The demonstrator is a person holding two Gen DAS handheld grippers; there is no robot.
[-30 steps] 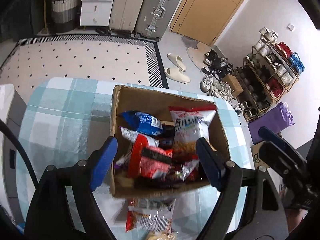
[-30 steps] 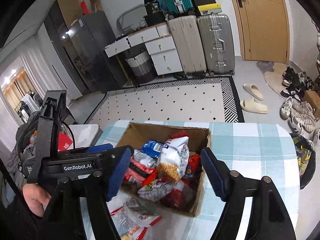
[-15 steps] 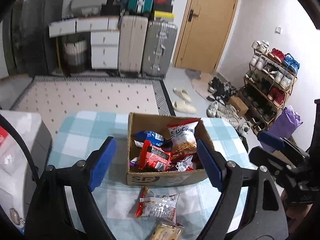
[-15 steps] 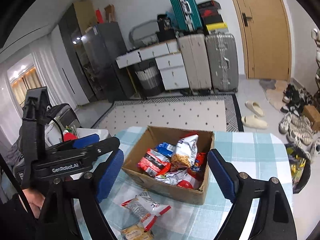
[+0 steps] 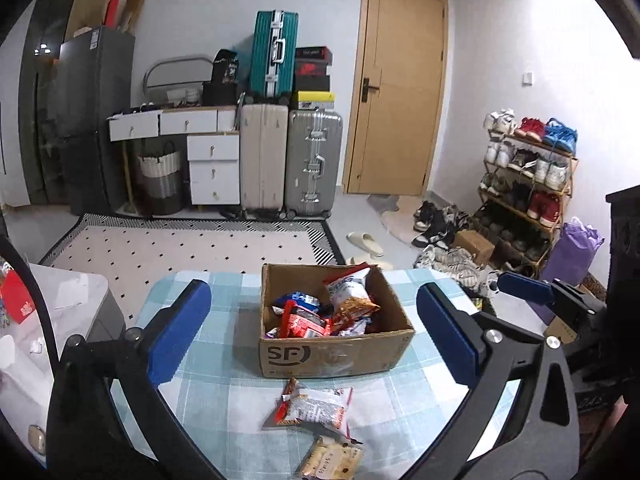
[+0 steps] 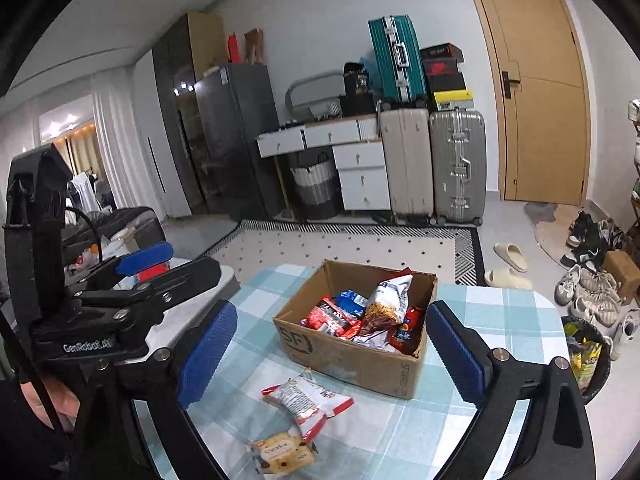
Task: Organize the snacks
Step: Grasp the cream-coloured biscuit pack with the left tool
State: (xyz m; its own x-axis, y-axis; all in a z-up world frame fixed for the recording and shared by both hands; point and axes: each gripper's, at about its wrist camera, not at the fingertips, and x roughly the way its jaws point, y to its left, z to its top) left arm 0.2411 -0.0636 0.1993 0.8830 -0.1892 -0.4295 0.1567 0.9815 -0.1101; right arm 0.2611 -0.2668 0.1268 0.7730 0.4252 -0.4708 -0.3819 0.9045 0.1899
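Clearly both claws have just been opening and stand wide with nothing between them, left gripper [image 5: 312,336] and right gripper [image 6: 332,348]; two snack packets [image 5: 310,404] lie before the cardboard box [image 5: 340,354]; I'd lower squarely over one packet, pinching its middle.

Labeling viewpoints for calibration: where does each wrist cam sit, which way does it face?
Left wrist: on the left gripper, facing forward and down past its open blue fingers at the cardboard box; the right gripper's tip shows at right.
Right wrist: on the right gripper, angled at the box from its right; the left gripper and a hand show at left.
Shared: box, two loose snack packs, checked tablecloth, suitcases, door.
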